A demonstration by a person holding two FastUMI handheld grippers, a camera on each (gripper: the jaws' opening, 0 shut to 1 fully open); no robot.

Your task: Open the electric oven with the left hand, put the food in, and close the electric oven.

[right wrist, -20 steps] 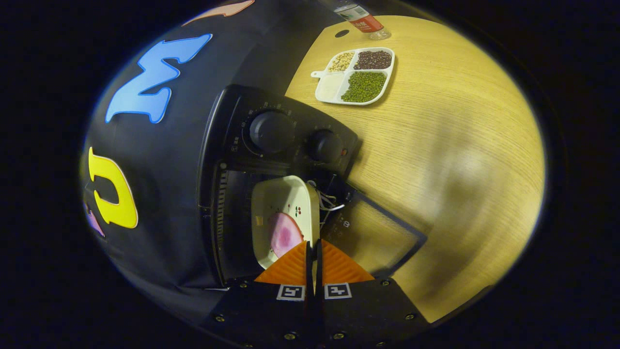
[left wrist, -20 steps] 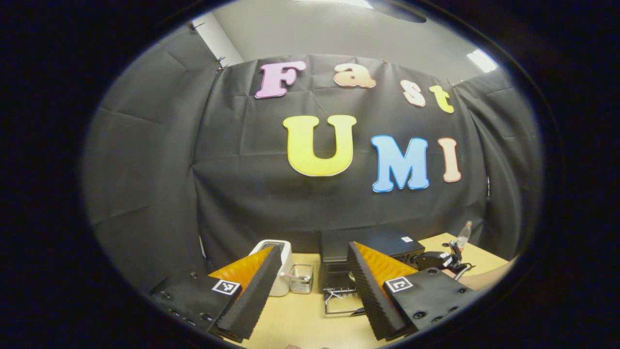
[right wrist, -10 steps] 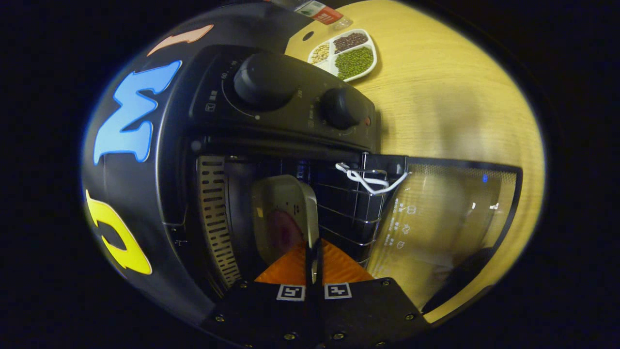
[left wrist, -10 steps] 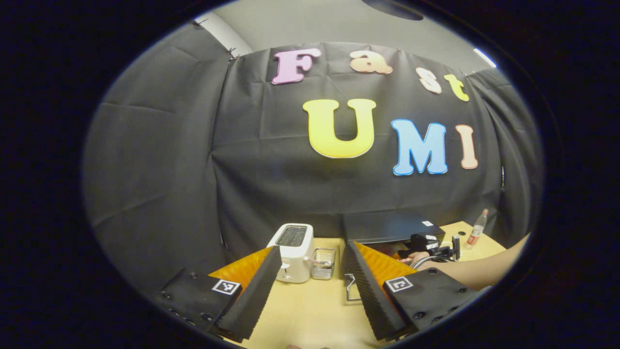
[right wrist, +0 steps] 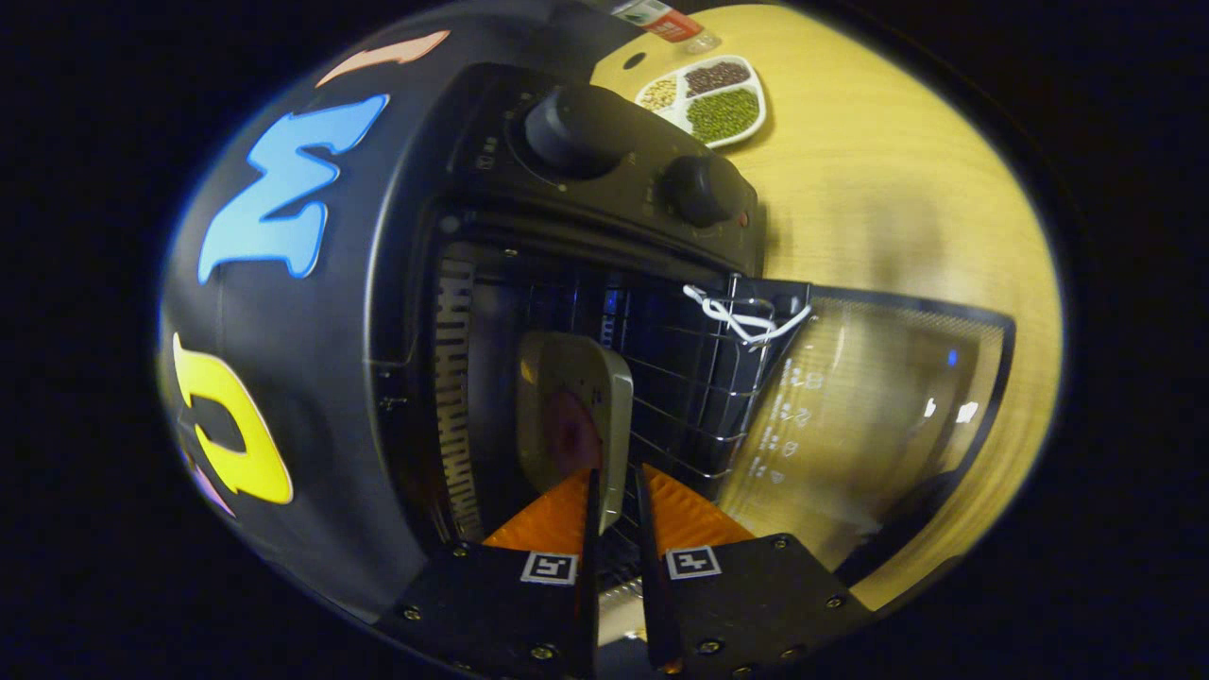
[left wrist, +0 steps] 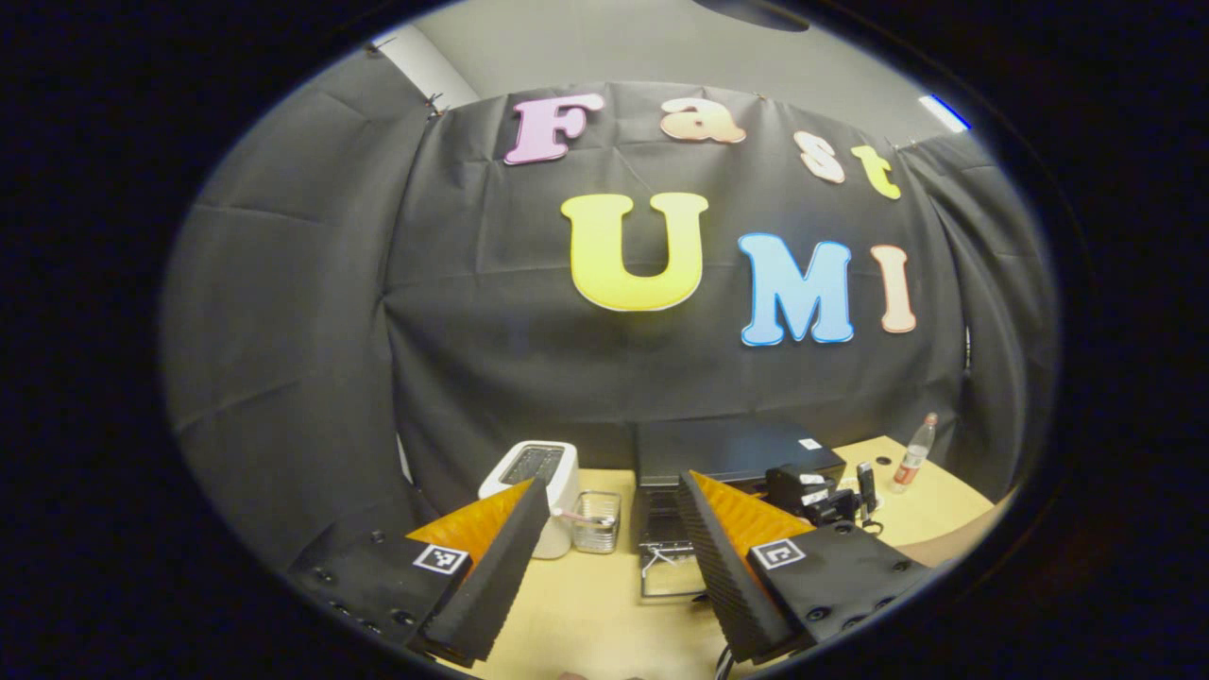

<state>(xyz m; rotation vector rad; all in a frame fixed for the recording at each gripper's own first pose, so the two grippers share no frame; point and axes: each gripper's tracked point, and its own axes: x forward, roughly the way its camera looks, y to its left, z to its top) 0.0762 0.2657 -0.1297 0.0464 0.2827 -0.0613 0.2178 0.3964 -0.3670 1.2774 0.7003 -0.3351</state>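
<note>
The black electric oven (right wrist: 604, 189) stands with its glass door (right wrist: 878, 406) swung down flat. Inside, a white plate (right wrist: 567, 397) carrying a pink piece of food (right wrist: 570, 439) rests on the wire rack (right wrist: 689, 397). My right gripper (right wrist: 616, 472) reaches into the oven mouth, open by a narrow gap, with the plate's near rim between its fingers and not pinched. My left gripper (left wrist: 612, 484) hangs wide open and empty, well back from the oven (left wrist: 727, 444). From there I see the lowered door (left wrist: 671, 576) and the right gripper (left wrist: 812, 491) at the oven front.
A white toaster (left wrist: 529, 486) and a small clear container (left wrist: 597, 534) stand left of the oven. A divided tray of beans (right wrist: 710, 99) and a bottle (left wrist: 911, 453) sit on the wooden table (right wrist: 897, 208) to the right. A white cord (right wrist: 741, 316) lies at the door hinge.
The right gripper carried the plate into the oven onto the rack, and its fingers have parted off the rim. The left gripper stayed open and only swayed a little.
</note>
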